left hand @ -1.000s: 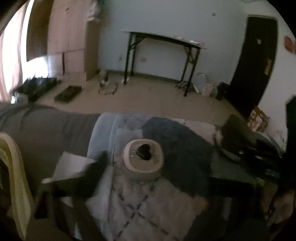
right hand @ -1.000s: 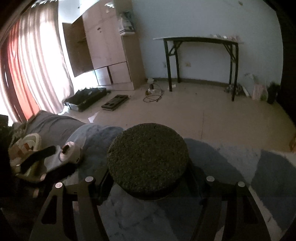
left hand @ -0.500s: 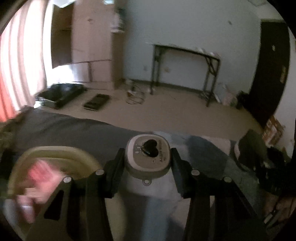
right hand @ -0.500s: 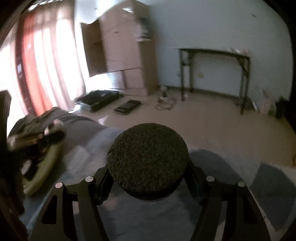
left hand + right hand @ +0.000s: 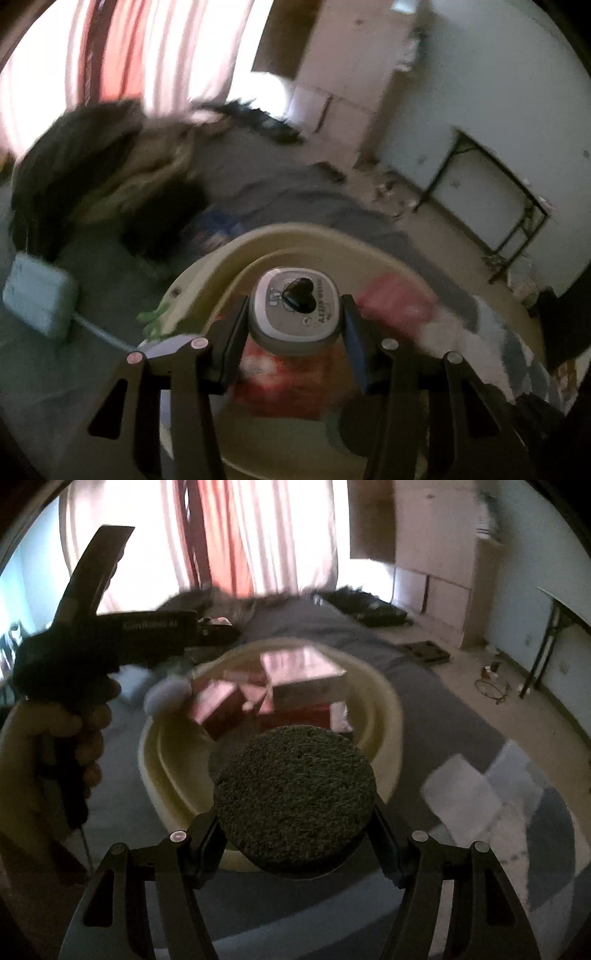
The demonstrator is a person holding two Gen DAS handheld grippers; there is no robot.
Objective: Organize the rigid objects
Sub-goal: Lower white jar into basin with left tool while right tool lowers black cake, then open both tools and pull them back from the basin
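My left gripper [image 5: 293,332] is shut on a small white and grey box with a black heart [image 5: 294,306], held above the cream oval basin [image 5: 236,251]. My right gripper [image 5: 295,834] is shut on a round dark speckled disc [image 5: 295,794], held over the near rim of the same basin [image 5: 384,716]. Red and pink boxes [image 5: 295,686] lie inside the basin. The left gripper and the hand holding it show in the right wrist view [image 5: 168,696], with the white box over the basin's left side.
The basin stands on a grey bed cover [image 5: 424,709] beside a patchwork quilt [image 5: 498,790]. A pale blue box [image 5: 38,299] and dark clothes [image 5: 110,177] lie to the left. A wardrobe [image 5: 439,554] and a black-legged table [image 5: 487,192] stand beyond.
Both grippers swung left toward the basin. The left gripper closed on the heart box, lifted it from the quilt and carried it over the basin. The right still holds the disc.
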